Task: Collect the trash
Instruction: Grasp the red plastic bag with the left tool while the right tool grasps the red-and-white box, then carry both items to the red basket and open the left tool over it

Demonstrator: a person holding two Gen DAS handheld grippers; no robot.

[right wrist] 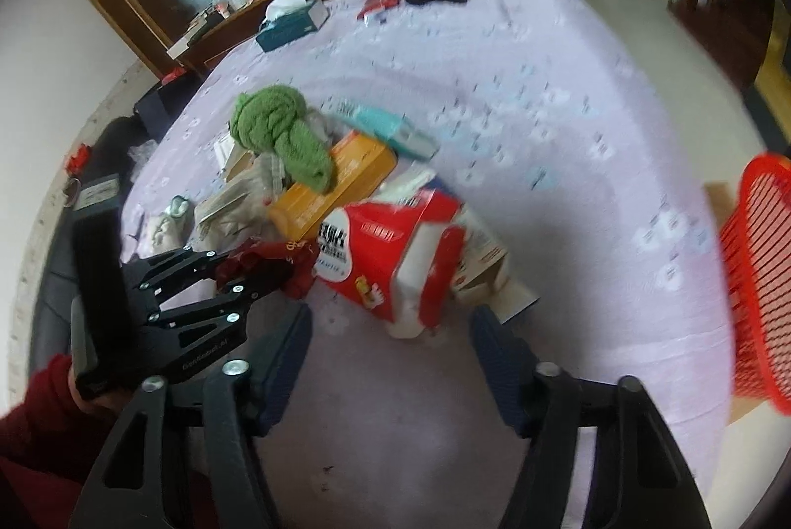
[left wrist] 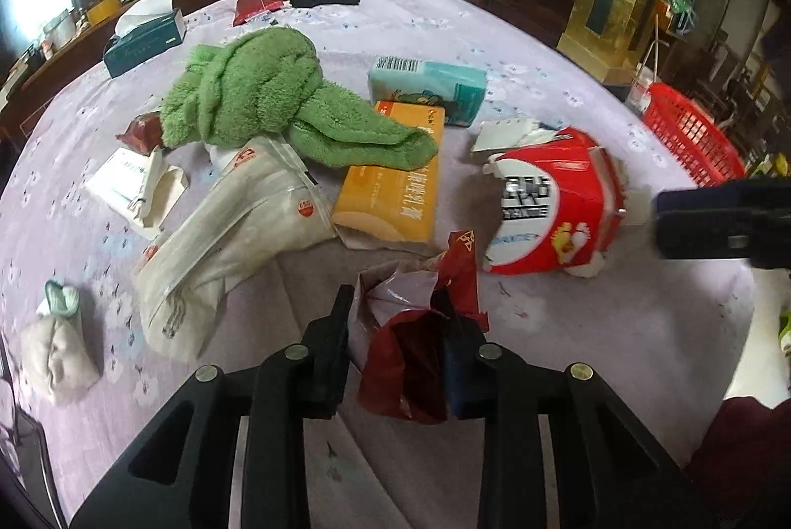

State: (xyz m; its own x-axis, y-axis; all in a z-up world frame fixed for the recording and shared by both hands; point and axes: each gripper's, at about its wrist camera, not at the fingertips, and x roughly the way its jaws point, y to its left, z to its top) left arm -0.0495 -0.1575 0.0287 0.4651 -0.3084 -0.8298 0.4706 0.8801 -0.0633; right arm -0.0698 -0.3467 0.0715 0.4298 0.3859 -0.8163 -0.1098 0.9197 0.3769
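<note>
**Left gripper has the wrapper**

The left gripper [left wrist: 395, 331] pinches a crumpled dark-red foil wrapper [left wrist: 415, 331] just above the lilac flowered tablecloth [left wrist: 618, 331]. The right gripper [right wrist: 390, 356] hangs spread wide, nothing between its fingers. At its twelve o'clock lies the torn red-and-white paper carton [right wrist: 395, 252]; at three o'clock, past the table edge, the red plastic mesh basket [right wrist: 761, 272].

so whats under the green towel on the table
The green towel lies over the top end of an orange box and the edge of a white bag. Whatever else sits beneath its bunched middle is covered.
</note>
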